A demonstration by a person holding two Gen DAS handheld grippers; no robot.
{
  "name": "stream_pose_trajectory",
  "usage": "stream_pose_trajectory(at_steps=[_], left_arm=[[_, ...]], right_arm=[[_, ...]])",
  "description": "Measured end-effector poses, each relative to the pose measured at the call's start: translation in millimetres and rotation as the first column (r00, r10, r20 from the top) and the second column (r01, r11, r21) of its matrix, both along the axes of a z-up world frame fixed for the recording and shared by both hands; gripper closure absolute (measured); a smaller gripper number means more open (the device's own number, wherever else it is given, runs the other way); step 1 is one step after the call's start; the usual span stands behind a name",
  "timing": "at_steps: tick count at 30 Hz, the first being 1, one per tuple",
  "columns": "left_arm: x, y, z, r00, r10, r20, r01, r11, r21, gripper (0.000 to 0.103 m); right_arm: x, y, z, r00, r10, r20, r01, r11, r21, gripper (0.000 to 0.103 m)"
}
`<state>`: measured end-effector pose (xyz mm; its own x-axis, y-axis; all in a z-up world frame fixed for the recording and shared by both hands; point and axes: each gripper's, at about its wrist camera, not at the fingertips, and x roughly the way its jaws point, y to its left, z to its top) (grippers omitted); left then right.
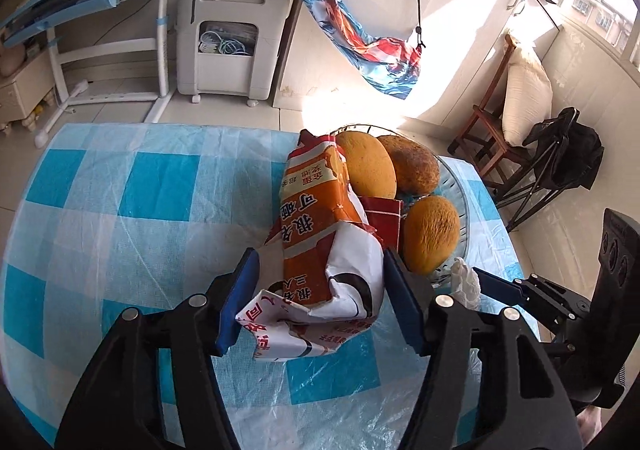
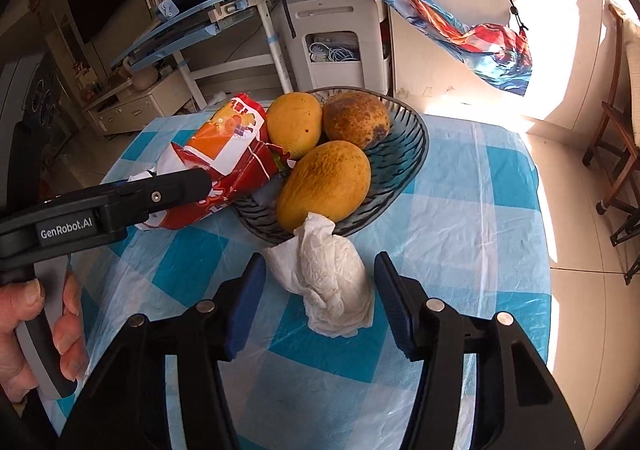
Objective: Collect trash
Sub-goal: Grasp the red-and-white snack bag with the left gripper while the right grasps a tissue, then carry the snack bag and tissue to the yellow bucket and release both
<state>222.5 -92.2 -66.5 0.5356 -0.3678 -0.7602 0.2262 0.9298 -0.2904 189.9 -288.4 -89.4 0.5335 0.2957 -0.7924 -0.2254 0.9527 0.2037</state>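
An orange, red and white crumpled snack wrapper (image 1: pixel 320 250) lies on the checked tablecloth against the glass fruit bowl (image 1: pixel 456 185). My left gripper (image 1: pixel 320 262) is shut on its near end, both blue pads touching the crumpled foil. A crumpled white tissue (image 2: pixel 332 282) sits on the cloth just in front of the bowl (image 2: pixel 416 153). My right gripper (image 2: pixel 319 262) straddles the tissue, open, with a little space on each side. In the right wrist view the left gripper's finger (image 2: pixel 180 181) lies across the wrapper (image 2: pixel 228 145), and a hand (image 2: pixel 24 330) holds its handle.
Three mangoes (image 2: pixel 324 181) fill the bowl, with a red packet (image 1: pixel 382 217) tucked among them. The blue and white tablecloth (image 2: pixel 460 230) covers a round table. A white appliance (image 1: pixel 232 37), a desk frame (image 1: pixel 160 29), a hanging printed cloth (image 1: pixel 360 33) and a wooden chair (image 1: pixel 488 133) stand beyond.
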Motion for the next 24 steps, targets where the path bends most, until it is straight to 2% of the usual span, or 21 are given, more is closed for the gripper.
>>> stream_pose_trajectory(at_steps=[2, 3, 4, 10, 17, 24], left_arm=[[-4, 1, 3, 1.0, -0.006, 0.015, 0.006, 1.0, -0.005, 0.058], [-8, 2, 5, 1.0, -0.009, 0.025, 0.009, 1.0, -0.002, 0.059], [-12, 3, 7, 0.999, -0.009, 0.034, 0.009, 1.0, -0.001, 0.06], [-52, 33, 24, 0.996, 0.001, 0.084, -0.001, 1.0, 0.004, 0.06], [-116, 85, 38, 0.995, 0.023, 0.097, -0.028, 0.998, 0.047, 0.06], [-167, 103, 49, 0.993, 0.02, 0.118, -0.03, 0.996, 0.084, 0.06]], right_arm=[[0, 1, 0, 1.0, 0.005, -0.003, -0.005, 1.0, 0.002, 0.062], [0, 1, 0, 1.0, 0.01, -0.009, -0.01, 1.0, 0.009, 0.071], [0, 1, 0, 1.0, 0.013, -0.011, -0.013, 1.0, 0.014, 0.074], [-9, 9, 10, 0.999, 0.042, 0.004, -0.042, 0.998, 0.054, 0.077], [-40, 49, 37, 0.99, 0.134, 0.054, -0.139, 0.983, 0.118, 0.077], [-84, 83, 71, 0.961, 0.242, 0.13, -0.254, 0.964, 0.08, 0.077]])
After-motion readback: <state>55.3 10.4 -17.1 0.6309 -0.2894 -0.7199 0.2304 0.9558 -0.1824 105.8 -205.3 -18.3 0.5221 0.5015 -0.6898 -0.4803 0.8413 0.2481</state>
